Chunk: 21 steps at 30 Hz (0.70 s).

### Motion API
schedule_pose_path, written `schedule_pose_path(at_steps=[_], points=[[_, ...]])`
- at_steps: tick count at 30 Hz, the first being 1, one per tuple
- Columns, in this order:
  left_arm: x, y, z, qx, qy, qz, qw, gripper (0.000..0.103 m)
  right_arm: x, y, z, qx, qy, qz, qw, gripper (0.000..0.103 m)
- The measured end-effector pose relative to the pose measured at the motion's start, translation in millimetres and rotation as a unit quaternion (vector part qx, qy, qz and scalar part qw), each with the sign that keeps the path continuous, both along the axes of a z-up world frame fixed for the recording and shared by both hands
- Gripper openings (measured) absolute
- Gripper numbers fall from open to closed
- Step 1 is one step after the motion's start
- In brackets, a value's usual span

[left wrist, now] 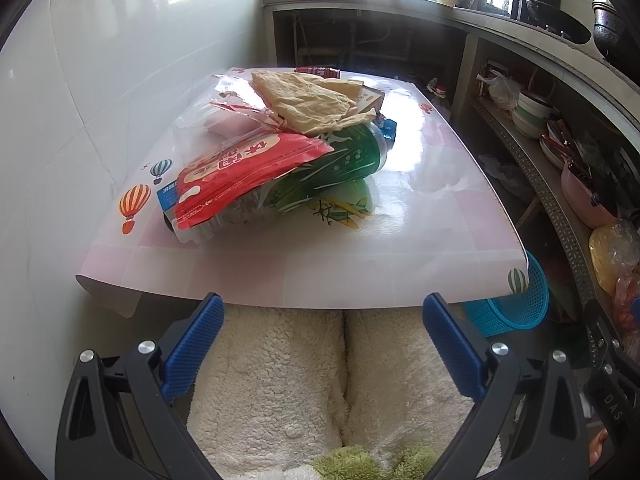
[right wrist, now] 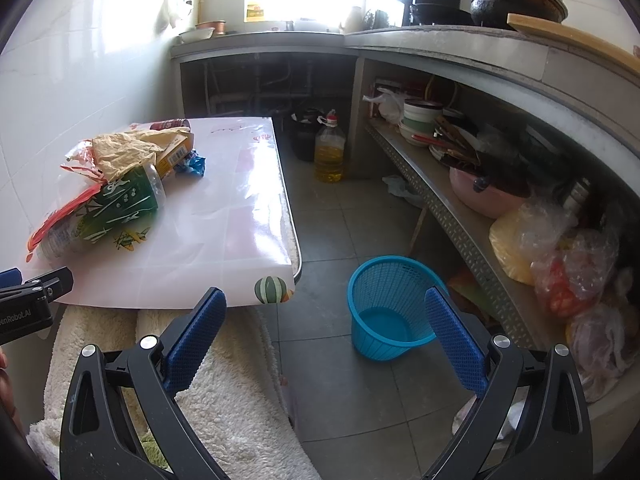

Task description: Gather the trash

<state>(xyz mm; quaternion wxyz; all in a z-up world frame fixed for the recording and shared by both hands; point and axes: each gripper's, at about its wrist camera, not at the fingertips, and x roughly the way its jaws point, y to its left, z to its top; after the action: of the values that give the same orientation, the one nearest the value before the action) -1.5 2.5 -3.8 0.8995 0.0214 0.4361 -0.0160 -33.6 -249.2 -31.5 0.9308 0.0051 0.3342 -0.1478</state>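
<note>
The low bench (left wrist: pixel 400 248) under a glossy pink-and-white checked cover fills the middle of the left wrist view, and the trash sits heaped on its left half, toward the white tiled wall. Largest in the heap is a green-labelled clear plastic bottle (left wrist: pixel 340 164) lying on its side, with a red printed foil pouch (left wrist: pixel 240 176) draped over its near end and a crumpled tan paper wrapper (left wrist: pixel 308 100) on top; a small blue foil scrap (right wrist: pixel 192 165) lies just beside the bottle's cap. The empty blue plastic mesh basket (right wrist: pixel 384 304) stands on the grey floor tiles at lower centre-right of the right wrist view, beside the bench's near corner. Both the left gripper (left wrist: pixel 322 328) and right gripper (right wrist: pixel 326 324) hang short of the bench with fingers spread wide, holding nothing. Taking the top wrapper first looks wise, since the pieces overlap and the bottle may roll. A cooking-oil jug (right wrist: pixel 330 152) stands clear, upper centre.
</note>
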Motion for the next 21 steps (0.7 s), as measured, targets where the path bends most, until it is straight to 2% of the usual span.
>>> schedule_pose_path(at_steps=[21], points=[[2.4, 1.4, -0.8, 0.003, 0.000, 0.001, 1.0000, 0.097, -1.5, 0.7, 1.6, 0.000, -0.002, 0.000, 1.000, 0.095]])
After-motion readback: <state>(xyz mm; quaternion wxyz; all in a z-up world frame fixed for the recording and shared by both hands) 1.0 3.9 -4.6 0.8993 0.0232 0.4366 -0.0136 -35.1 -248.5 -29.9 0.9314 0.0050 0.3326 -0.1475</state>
